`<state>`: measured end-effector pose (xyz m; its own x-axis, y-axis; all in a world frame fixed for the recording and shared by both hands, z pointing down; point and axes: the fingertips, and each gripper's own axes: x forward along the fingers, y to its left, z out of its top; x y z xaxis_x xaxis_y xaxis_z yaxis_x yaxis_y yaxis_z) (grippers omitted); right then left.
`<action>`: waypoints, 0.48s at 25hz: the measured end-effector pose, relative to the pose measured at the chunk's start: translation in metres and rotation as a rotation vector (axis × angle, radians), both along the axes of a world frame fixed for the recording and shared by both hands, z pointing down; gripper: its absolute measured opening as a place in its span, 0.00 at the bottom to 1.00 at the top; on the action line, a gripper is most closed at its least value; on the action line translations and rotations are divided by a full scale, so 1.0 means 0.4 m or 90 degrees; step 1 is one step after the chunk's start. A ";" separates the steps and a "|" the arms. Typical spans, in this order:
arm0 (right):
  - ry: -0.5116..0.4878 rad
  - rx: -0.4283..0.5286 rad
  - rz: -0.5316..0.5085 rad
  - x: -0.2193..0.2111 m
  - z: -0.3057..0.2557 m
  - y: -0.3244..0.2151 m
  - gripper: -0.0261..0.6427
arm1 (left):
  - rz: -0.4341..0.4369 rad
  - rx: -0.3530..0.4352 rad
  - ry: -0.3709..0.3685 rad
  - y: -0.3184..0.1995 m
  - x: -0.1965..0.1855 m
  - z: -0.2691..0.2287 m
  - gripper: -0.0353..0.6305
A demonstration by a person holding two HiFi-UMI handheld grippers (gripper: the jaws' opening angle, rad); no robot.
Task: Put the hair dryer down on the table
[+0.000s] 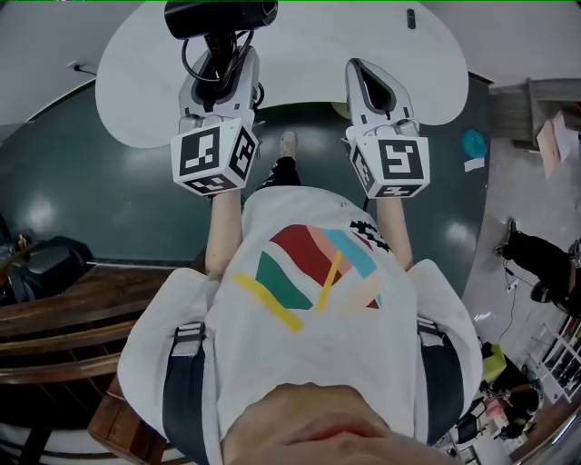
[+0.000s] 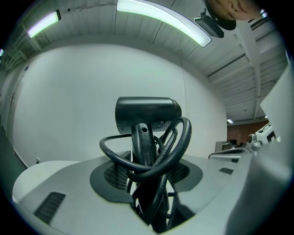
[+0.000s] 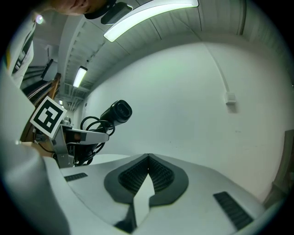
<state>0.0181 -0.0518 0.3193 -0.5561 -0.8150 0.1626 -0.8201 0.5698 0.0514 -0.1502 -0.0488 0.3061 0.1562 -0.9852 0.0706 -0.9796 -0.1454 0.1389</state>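
A black hair dryer (image 1: 221,15) stands upright in my left gripper (image 1: 218,68), over the near part of the white round table (image 1: 136,82). In the left gripper view the jaws are shut on the hair dryer (image 2: 147,114) at its handle, with loops of its black cord (image 2: 177,147) caught round the handle too. My right gripper (image 1: 370,77) hovers beside it to the right, over the table's near edge, shut and empty; in its own view the right gripper (image 3: 148,158) has its tips touching. That view also shows the hair dryer (image 3: 117,112) at the left.
A small dark object (image 1: 410,18) lies at the table's far side. Below is a dark green floor (image 1: 91,182), with my shoe (image 1: 288,143) on it. Wooden steps (image 1: 54,318) and a black bag (image 1: 45,268) are at the left. A blue object (image 1: 473,143) and a person (image 1: 536,259) are at the right.
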 end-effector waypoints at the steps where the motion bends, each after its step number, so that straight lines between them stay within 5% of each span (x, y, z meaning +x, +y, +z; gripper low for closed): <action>1: -0.002 0.001 0.005 -0.004 -0.001 -0.022 0.06 | 0.000 -0.002 -0.001 -0.022 -0.007 0.003 0.38; 12: -0.014 -0.003 0.012 -0.130 -0.007 -0.257 0.06 | 0.021 -0.008 -0.004 -0.269 -0.094 -0.003 0.38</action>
